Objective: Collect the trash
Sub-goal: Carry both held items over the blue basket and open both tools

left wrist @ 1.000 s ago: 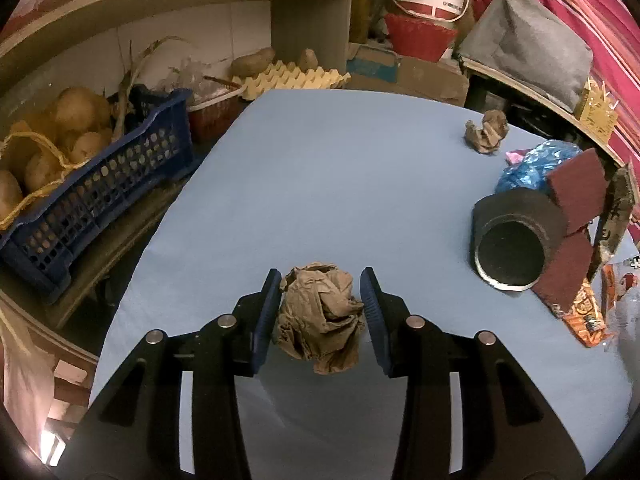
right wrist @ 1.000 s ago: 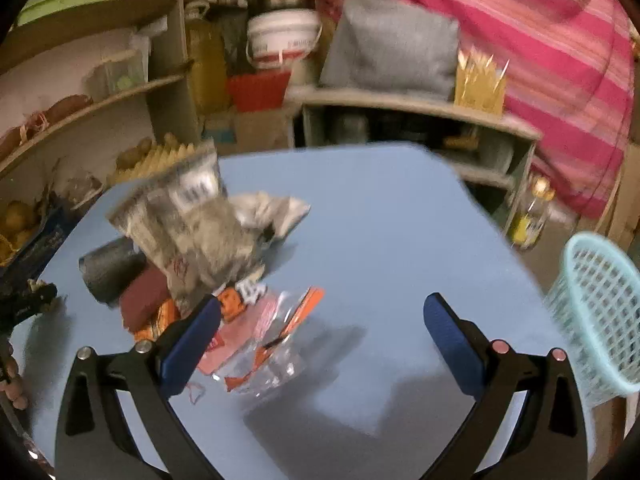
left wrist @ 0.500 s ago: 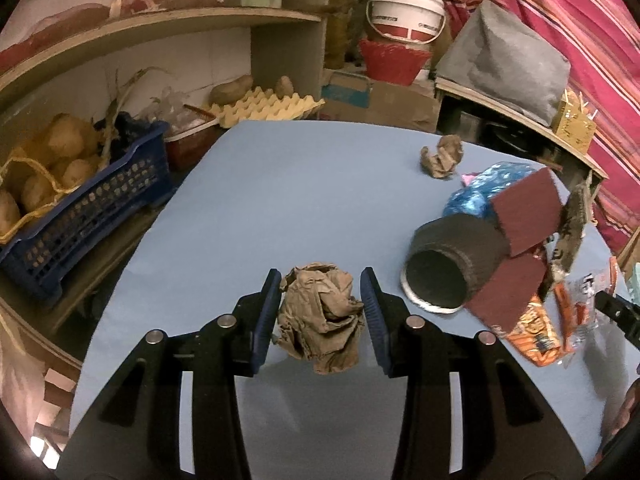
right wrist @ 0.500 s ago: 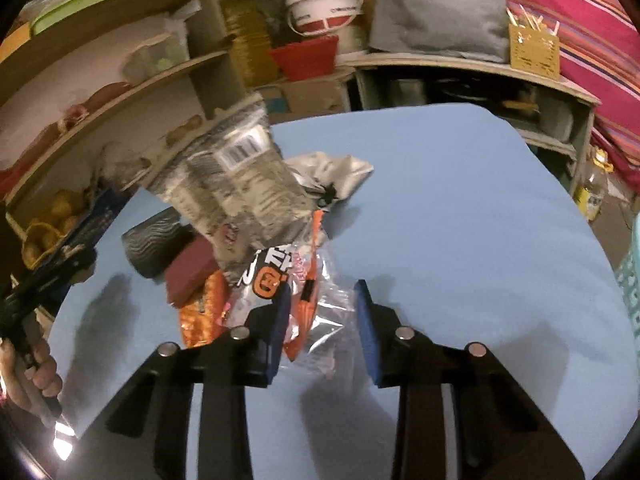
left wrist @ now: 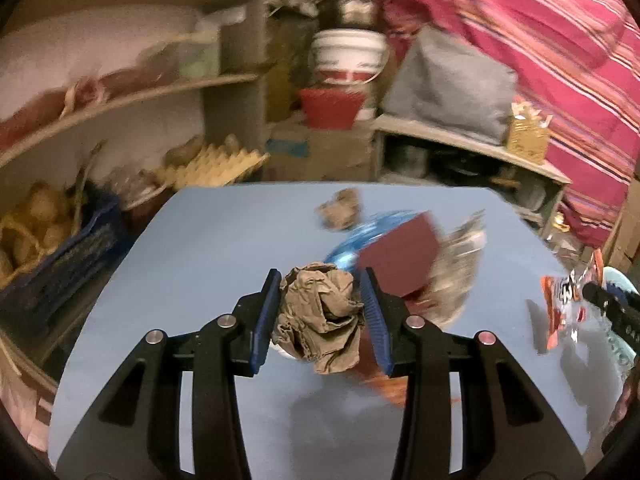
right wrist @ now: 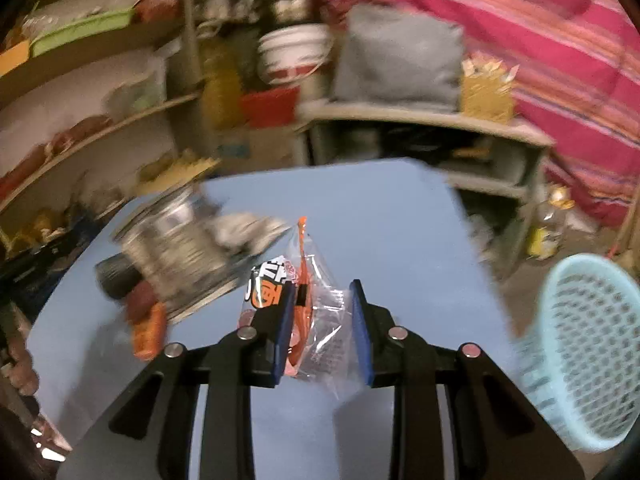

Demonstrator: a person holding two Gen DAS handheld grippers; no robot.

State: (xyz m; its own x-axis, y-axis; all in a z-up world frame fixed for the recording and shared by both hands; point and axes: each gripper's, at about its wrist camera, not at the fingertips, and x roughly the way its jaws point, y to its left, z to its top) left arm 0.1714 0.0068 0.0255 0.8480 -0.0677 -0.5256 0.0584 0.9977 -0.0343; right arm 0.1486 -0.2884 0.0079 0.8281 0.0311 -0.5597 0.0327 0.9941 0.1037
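At the lower centre of the left wrist view, the left gripper (left wrist: 320,312) is clenched on a crumpled ball of brown paper (left wrist: 320,320), its blue pads (left wrist: 264,320) pressing the ball from both sides, lifted above the blue table (left wrist: 208,240). Behind the ball, right of centre, lies a blurred heap of trash: a dark red box (left wrist: 400,256), a blue plastic bag (left wrist: 360,236) and a grey printed wrapper (left wrist: 460,264). A second, smaller wad of brown paper (left wrist: 340,208) sits just beyond the heap toward the far edge of the table. At the left edge of the frame a dark blue crate (left wrist: 60,264) holds potatoes, and a yellow egg tray (left wrist: 216,168) rests above it.

Low in the centre of the right wrist view, the right gripper (right wrist: 320,320) is closing its jaws on a clear plastic wrapper with orange print (right wrist: 308,312); the wrapper sits between the pads and looks pinched there, held off the table. The same wrapper shows at the right edge of the left wrist view, at the tip of the right gripper. Left of it lies the heap again, the grey wrapper on top of a dark cylinder (right wrist: 116,276). At the lower right edge of the frame a pale blue mesh basket (right wrist: 580,352) stands beside the table, well apart from the heap.
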